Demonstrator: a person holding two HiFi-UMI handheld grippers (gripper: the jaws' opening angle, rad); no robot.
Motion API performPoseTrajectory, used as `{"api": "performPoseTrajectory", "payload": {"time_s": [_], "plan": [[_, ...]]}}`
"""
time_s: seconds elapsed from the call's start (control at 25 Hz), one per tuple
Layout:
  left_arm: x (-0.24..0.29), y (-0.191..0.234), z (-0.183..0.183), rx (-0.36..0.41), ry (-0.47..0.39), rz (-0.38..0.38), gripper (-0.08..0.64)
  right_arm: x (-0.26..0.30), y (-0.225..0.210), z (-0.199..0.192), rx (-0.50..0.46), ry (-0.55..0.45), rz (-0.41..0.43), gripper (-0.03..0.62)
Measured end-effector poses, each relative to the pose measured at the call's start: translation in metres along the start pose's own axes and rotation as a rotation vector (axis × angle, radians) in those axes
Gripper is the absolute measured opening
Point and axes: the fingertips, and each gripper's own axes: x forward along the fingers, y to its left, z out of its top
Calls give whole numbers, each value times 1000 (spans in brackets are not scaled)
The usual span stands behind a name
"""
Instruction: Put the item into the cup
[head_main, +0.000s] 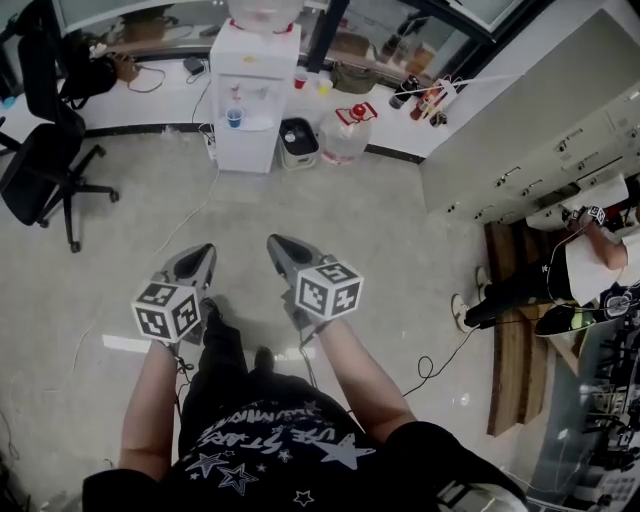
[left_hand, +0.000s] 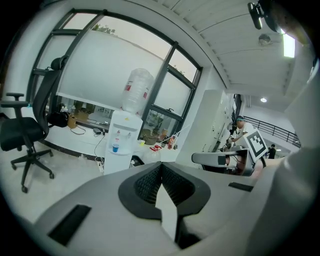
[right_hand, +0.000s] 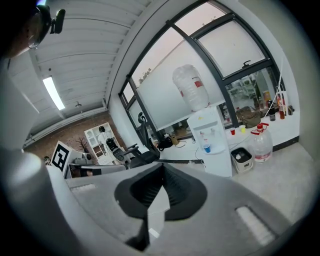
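Note:
I stand on a grey floor with both grippers held out in front of me at waist height. In the head view my left gripper (head_main: 205, 252) and my right gripper (head_main: 275, 243) sit side by side, pointing at a white water dispenser (head_main: 255, 90). A small blue cup (head_main: 234, 117) stands in the dispenser's alcove; it also shows as the blue cup (left_hand: 115, 148) and the blue cup (right_hand: 207, 148). The left gripper (left_hand: 161, 165) has its pads together with nothing between them. The right gripper (right_hand: 161, 165) is likewise shut and empty. No item to be carried shows.
A black office chair (head_main: 45, 160) stands at the left. Beside the dispenser are a small bin (head_main: 298, 140) and a water jug (head_main: 345, 135). Cables trail over the floor. A seated person (head_main: 590, 260) and a wooden bench (head_main: 515, 330) are at the right, by a grey cabinet.

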Motion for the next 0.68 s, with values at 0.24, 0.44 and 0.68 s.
{"api": "performPoseTrajectory", "payload": {"time_s": [0.24,0.44,0.68], "plan": [[-14,-17,-7,-14,-21,13,6,-21,8,-6,-12,-2,23,0],[-21,-23,-10,-12,-29,29,6,-30,10,-8,-21,-1,30,0],[-23,-25,-8,-16,-34,33,6,-32,13,-6,-28,-1,33,0]]}}
